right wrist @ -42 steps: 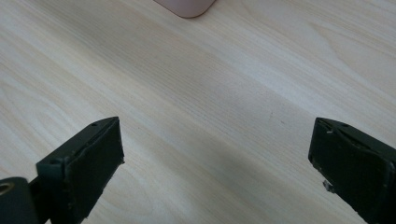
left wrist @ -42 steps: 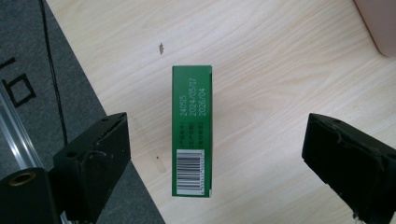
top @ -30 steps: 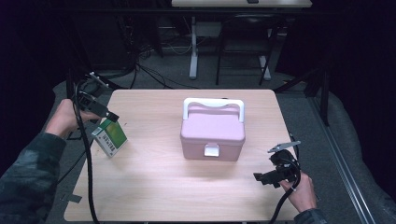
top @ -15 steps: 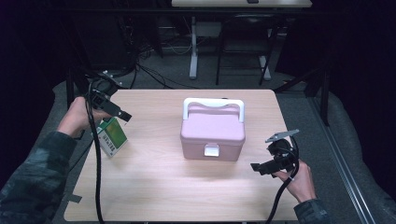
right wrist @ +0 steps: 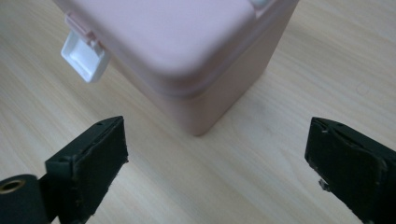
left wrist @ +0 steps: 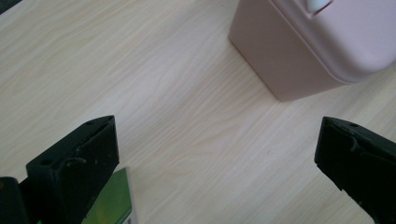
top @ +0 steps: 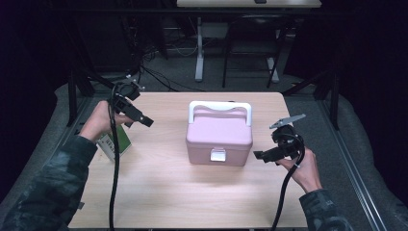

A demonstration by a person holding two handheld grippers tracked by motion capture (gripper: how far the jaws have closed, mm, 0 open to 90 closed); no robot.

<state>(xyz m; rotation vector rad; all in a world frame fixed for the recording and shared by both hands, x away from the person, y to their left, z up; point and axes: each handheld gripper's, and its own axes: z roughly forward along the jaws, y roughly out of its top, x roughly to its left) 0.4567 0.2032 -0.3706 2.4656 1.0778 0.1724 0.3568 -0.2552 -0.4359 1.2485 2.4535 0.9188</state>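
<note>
A pink lidded box sits near the middle of the light wood worktop, its white carry handle folded toward the far side and a white latch on the front face toward the person. The lid is down.

The left hand-held gripper is held above the worktop's left part, its black jaws pointing toward the box and spread wide with nothing between them. In the left gripper view the jaws frame bare wood, with a corner of the pink box at the upper right. A green and white packet lies on the worktop under the left hand; its edge shows just beside the left jaw in the left gripper view.

The right hand-held gripper is held by the right hand just beside the box's right front corner, apart from it, jaws spread wide and gripping nothing. In the right gripper view the box corner sits between and beyond the jaws, the white latch hanging at the upper left. Black cables trail from both grippers toward the near edge.
</note>
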